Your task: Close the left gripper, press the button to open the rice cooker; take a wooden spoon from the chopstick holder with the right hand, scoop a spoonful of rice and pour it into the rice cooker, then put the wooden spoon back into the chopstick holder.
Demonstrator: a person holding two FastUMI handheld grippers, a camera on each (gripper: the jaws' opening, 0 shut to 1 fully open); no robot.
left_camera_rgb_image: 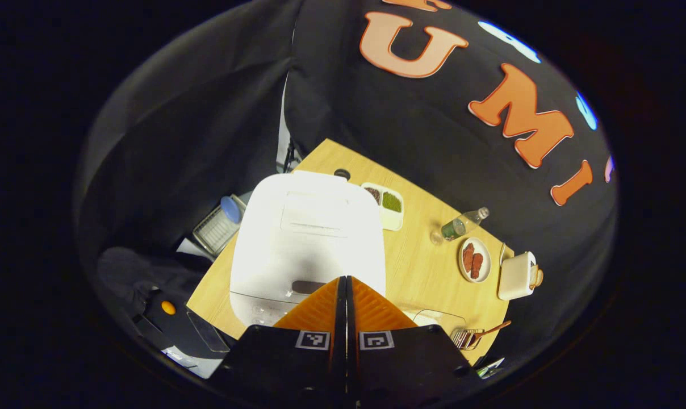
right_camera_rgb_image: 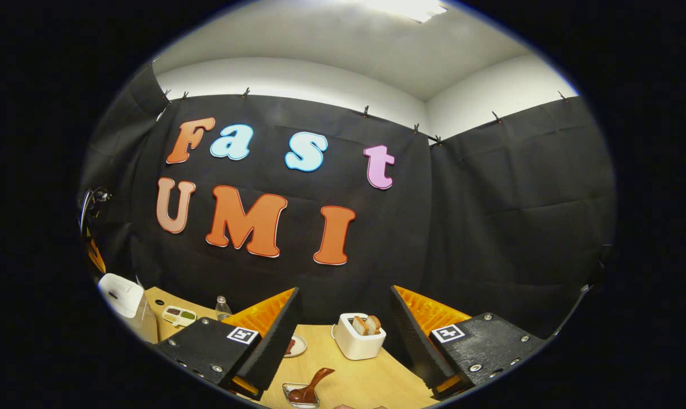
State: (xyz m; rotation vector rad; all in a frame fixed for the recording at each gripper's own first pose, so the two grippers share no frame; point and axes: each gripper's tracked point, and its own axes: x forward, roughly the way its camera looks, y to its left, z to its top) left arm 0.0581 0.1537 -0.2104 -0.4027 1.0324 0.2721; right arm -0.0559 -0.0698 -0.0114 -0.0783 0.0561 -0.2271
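Left gripper point(left_camera_rgb_image: 346, 278): fingers pressed together with no gap between them and nothing held, at the bottom centre of the left gripper view, the tips over the front edge of the rice cooker's lid.
Rice cooker point(left_camera_rgb_image: 309, 238): white, lid down, in the middle of the left gripper view; also at the lower left edge of the right gripper view point(right_camera_rgb_image: 121, 295).
Button point(left_camera_rgb_image: 309, 287): a dark oblong patch on the cooker's front, just left of the closed fingertips; I cannot tell whether they touch it.
Right gripper point(right_camera_rgb_image: 346, 335): jaws spread wide, gripping nothing, low in the right gripper view, raised above the table.
Wooden spoon point(right_camera_rgb_image: 312, 386): lies tilted in the chopstick holder point(right_camera_rgb_image: 300, 395), bottom centre of the right gripper view, between the two spread fingers and below them; in the left gripper view it pokes out of the holder at lower right point(left_camera_rgb_image: 490, 330).
Table point(left_camera_rgb_image: 422, 267): light wood, against the black cloth wall.
Divided dish point(left_camera_rgb_image: 385, 204): white, with dark and green grains, just right of the cooker's back.
Bottle point(left_camera_rgb_image: 462, 224): clear, lying on its side in the left gripper view.
Plate point(left_camera_rgb_image: 475, 260): small, with reddish pieces, right of centre.
Toaster point(right_camera_rgb_image: 359, 338): white, two slices in it, between the right gripper's fingers, farther back.
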